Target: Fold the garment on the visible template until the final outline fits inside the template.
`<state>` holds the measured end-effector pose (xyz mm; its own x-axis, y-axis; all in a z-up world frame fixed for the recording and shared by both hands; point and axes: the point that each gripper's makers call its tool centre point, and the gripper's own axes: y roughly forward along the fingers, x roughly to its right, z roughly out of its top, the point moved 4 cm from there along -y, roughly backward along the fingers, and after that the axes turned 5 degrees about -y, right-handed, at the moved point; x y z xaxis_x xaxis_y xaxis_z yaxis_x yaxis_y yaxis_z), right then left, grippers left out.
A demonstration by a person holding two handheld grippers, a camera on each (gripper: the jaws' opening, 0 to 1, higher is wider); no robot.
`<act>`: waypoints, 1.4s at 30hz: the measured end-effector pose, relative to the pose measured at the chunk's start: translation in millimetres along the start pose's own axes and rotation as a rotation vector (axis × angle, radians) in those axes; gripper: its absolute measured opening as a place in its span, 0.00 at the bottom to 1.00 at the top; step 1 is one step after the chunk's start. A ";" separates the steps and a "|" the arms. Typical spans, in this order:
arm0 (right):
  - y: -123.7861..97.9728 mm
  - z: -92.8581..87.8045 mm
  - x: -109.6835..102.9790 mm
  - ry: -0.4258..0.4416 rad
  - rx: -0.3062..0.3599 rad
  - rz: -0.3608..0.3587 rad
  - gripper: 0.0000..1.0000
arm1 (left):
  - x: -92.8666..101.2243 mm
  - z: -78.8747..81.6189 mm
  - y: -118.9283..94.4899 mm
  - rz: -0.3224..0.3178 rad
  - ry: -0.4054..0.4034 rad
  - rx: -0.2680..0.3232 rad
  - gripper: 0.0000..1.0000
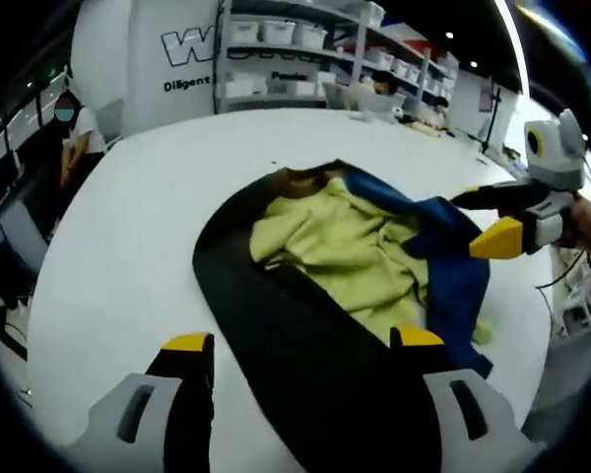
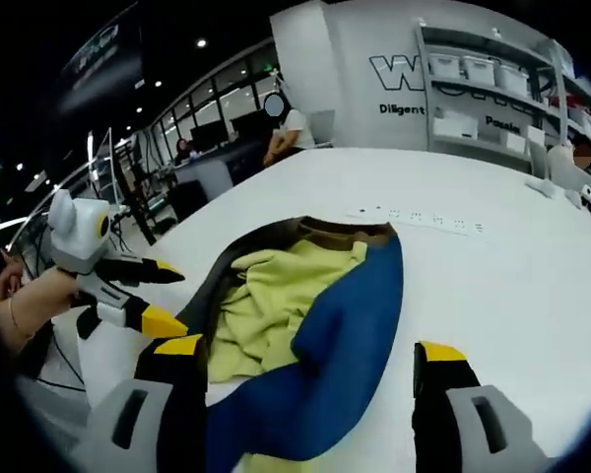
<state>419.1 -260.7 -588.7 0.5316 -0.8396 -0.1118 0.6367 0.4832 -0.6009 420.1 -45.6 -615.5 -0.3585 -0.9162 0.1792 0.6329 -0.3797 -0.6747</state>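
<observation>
Where shelves [image 1: 305, 49] stand, wall lettering [image 2: 428, 108] "Diligent", partly cut off

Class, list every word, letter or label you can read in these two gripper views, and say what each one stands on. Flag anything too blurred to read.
"W": large outlined letters on the white wall; only the first reads, the shelving covers the rest.
"Diligent": small dark line under those letters, on the same wall.
"P...": more small print behind the shelving, too blurred to read.
Garment, black template, white table: no text legible.
</observation>
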 end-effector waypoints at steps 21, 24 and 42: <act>-12.7 -32.0 -2.6 -0.084 -0.028 -0.090 0.09 | -0.8 -32.1 4.8 0.054 -0.066 -0.008 0.12; -17.1 -28.4 0.8 -0.098 -0.015 -0.100 0.00 | -2.1 -30.9 1.3 0.058 -0.040 0.000 0.01; -50.1 9.8 55.2 -0.234 -0.043 -0.169 0.00 | -18.9 7.1 -37.4 -0.024 0.077 0.022 0.00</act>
<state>422.0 -328.8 -557.0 0.5374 -0.8250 0.1750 0.7058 0.3263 -0.6288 408.1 -15.0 -588.6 -0.4247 -0.8946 0.1388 0.6384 -0.4047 -0.6547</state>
